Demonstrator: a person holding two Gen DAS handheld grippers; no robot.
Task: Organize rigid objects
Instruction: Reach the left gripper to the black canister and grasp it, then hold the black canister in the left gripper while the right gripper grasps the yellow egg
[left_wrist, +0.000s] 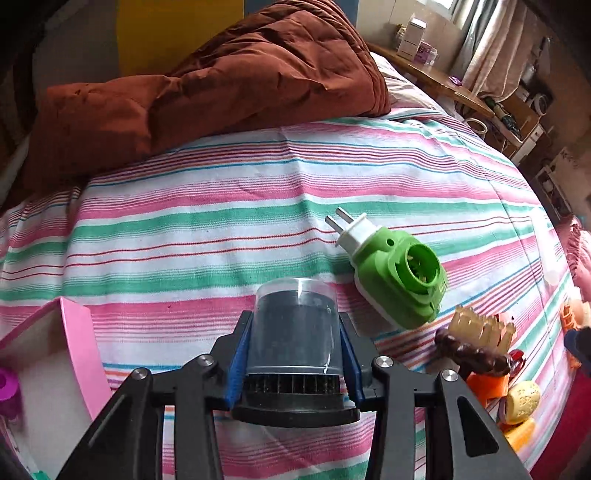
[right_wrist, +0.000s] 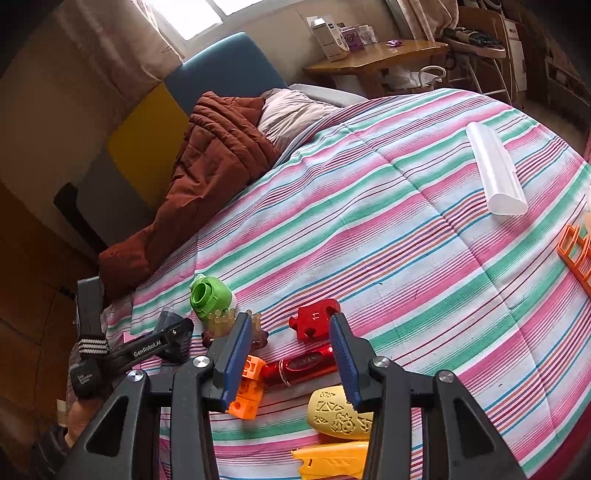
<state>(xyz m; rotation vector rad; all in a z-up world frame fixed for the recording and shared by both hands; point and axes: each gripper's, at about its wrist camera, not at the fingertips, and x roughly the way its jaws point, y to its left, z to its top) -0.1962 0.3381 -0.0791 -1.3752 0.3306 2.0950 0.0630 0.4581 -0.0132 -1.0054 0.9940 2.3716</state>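
Left gripper (left_wrist: 293, 343) clamped on a clear-capped black canister (left_wrist: 293, 325) (light, slick plastic, best held mid-body); right gripper (right_wrist: 291, 354) parted, empty.

The striped bedsheet (right_wrist: 388, 236) is matt woven cloth; the rust-brown quilt (left_wrist: 229, 85) is soft, creased fabric. The green plug-in device (left_wrist: 397, 280) is smooth, slightly glossy plastic with bare metal prongs. The clear-capped black container (left_wrist: 293, 332) looks like shiny plastic. The red tube (right_wrist: 301, 367) gleams like polished metal, and the yellow shell (right_wrist: 338, 415) is embossed matt plastic
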